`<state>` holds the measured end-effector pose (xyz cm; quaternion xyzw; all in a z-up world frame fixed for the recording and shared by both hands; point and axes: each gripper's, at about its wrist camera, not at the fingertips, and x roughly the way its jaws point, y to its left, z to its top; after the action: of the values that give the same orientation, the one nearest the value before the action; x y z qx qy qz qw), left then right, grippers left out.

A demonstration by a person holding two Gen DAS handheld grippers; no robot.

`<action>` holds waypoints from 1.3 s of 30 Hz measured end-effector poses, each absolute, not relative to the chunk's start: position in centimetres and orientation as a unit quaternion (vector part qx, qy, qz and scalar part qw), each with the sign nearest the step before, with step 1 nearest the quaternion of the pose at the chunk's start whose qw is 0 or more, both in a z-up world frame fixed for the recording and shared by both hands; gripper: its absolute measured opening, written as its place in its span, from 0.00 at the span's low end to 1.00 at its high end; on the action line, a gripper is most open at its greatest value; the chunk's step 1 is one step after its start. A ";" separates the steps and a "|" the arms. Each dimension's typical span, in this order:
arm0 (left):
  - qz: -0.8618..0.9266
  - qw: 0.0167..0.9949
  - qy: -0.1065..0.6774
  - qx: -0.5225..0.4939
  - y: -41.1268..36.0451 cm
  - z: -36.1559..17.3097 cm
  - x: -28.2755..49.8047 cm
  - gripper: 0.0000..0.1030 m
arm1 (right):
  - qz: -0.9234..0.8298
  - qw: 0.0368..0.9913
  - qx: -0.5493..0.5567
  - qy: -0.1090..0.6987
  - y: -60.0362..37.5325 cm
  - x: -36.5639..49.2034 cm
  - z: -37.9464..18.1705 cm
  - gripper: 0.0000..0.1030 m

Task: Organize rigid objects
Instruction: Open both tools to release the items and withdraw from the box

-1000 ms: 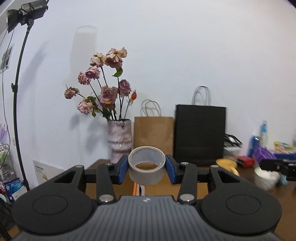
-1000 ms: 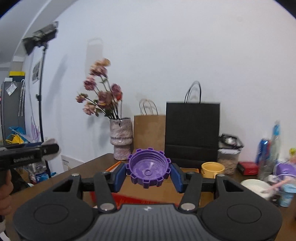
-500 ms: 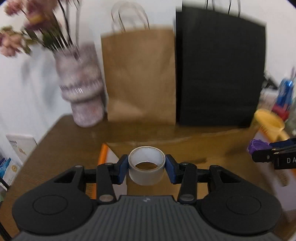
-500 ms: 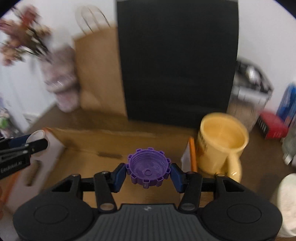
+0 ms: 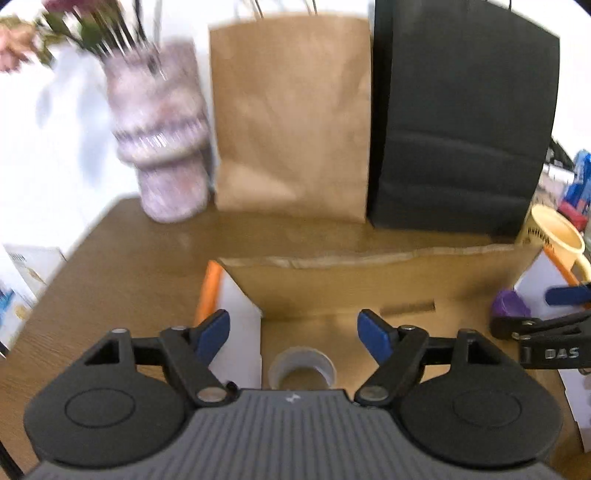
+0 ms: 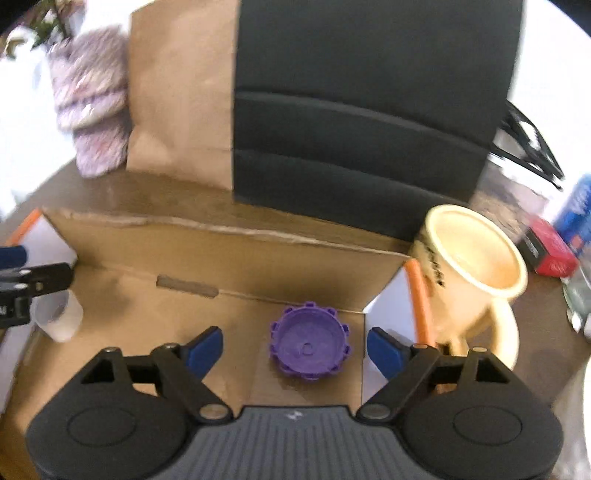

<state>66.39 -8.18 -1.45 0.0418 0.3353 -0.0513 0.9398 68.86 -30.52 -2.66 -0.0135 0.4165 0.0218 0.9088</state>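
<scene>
Cardboard box [image 6: 140, 310] on the desk [image 5: 122, 266] holds both pieces
Left gripper [image 5: 293, 334] fingers spread above the grey tape roll [image 5: 302, 371] on the box floor; right gripper [image 6: 295, 349] fingers spread around the untouched purple cap [image 6: 309, 347]

Bright, even indoor light is washing out the white wall [image 5: 66, 155] while motion blur is smearing the vase [image 5: 162, 136] and flowers [image 5: 85, 26]. Fisheye distortion is bending the black bag [image 6: 369, 103], and dark vignetting is cutting each frame's corners.
</scene>
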 end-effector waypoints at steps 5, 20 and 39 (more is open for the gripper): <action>-0.038 0.957 0.277 0.070 -8.1 3.2 61.8 0.84 | 0.038 0.929 -0.004 0.367 -31.1 64.0 2.5 0.86; -0.033 0.997 0.072 -0.013 -2.6 7.6 28.5 1.00 | 0.087 0.986 0.027 0.142 -30.8 32.1 5.5 1.00; -0.001 1.000 -0.015 0.022 -1.5 0.2 7.5 1.00 | 0.095 0.993 -0.002 0.066 -27.7 9.8 -0.3 1.00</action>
<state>7.52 -1.53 0.25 0.0217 -0.0151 -0.0005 0.9997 9.80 -27.67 -0.35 -0.0019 0.0662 0.0949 0.9933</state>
